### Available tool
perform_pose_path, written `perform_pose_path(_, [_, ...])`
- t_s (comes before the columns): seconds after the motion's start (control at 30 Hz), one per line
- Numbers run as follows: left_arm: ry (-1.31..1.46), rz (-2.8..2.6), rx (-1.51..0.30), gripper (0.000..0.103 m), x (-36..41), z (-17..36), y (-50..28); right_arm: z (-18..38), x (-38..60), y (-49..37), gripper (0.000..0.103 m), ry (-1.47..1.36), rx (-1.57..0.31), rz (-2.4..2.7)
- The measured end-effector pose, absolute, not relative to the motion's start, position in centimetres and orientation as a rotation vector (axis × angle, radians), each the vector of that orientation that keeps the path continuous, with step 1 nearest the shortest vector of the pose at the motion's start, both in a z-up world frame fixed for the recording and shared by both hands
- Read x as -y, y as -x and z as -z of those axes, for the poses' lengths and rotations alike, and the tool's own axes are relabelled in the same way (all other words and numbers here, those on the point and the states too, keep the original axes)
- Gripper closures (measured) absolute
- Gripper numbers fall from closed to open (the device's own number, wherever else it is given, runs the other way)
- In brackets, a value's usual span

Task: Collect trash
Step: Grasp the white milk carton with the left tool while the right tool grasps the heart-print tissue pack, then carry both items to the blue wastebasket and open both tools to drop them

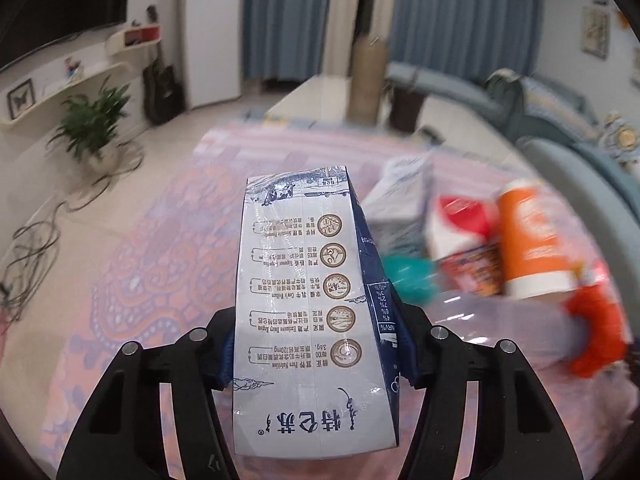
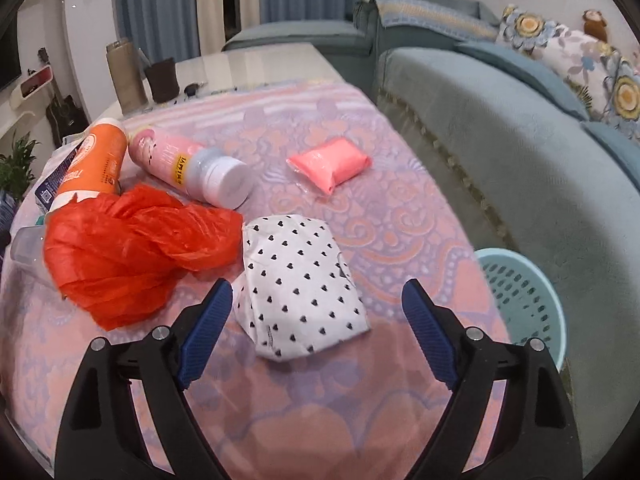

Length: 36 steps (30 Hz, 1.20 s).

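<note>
Two wrist views show a table under a pink and lilac patterned cloth [image 2: 360, 216] in a living room. Blue curtains [image 1: 288, 12] hang at the top of the left view, with a potted plant [image 1: 90, 120] and loose cables on the pale floor at left. A teal sofa [image 2: 500, 128] with flowered cushions fills the right side of the right view.

At the lower centre of the left view, the left gripper [image 1: 316, 352] clamps a white and navy milk carton [image 1: 308, 300]; the carton points away up the frame. Blurred cartons and an orange bottle [image 1: 532, 236] lie to its right.

Across the right view, the right gripper [image 2: 318, 332] stands wide open and empty at the bottom, its blue pads on either side of a white, heart-printed packet [image 2: 300, 280] that lies on the cloth. Left of the packet lies a crumpled red bag [image 2: 128, 248]. Above it are the orange bottle and a pink bottle [image 2: 188, 164], both on their sides. A pink pack [image 2: 330, 164] lies at centre. A pale blue perforated basket [image 2: 528, 300] sits at lower right beside the table; what it holds cannot be seen.
</note>
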<state>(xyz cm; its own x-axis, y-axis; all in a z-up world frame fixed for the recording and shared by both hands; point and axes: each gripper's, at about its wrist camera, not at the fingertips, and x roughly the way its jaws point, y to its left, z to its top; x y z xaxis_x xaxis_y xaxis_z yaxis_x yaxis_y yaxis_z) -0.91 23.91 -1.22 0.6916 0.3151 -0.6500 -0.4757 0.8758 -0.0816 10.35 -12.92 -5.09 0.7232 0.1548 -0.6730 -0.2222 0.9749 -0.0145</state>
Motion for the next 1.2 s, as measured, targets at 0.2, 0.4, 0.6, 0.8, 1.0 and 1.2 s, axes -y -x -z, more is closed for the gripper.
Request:
perform_pose_path(0.2, [0.231,-0.299,-0.587,0.045,-19.1,-1.5,0.6,6.5,13.4,-11.8,0.063,0.052,-0.810,-0.209])
perform_pose_path(0.4, [0.219,-0.122,-0.538,0.045,-12.8,-3.2,-1.0,5.2,15.3,-10.1,0.084,0.009,-0.735,-0.204])
perform_pose_path(0.6, [0.195,0.059,-0.530,0.045,-5.5,-4.1,-3.9,2.3,20.7,-8.9,0.084,-0.066,-0.644,-0.098])
perform_pose_path(0.8, [0.138,0.209,-0.507,0.045,1.6,-4.7,-7.5,0.6,27.9,-8.6,0.084,-0.125,-0.579,0.053])
perform_pose_path(1.0, [0.094,0.340,-0.522,0.045,8.3,-4.0,-10.1,1.6,35.4,-8.2,0.084,-0.222,-0.582,0.168])
perform_pose_path(1.2, [0.078,0.463,-0.671,0.045,13.8,-0.1,-14.3,4.8,39.7,-9.1,0.084,-0.275,-0.673,0.246])
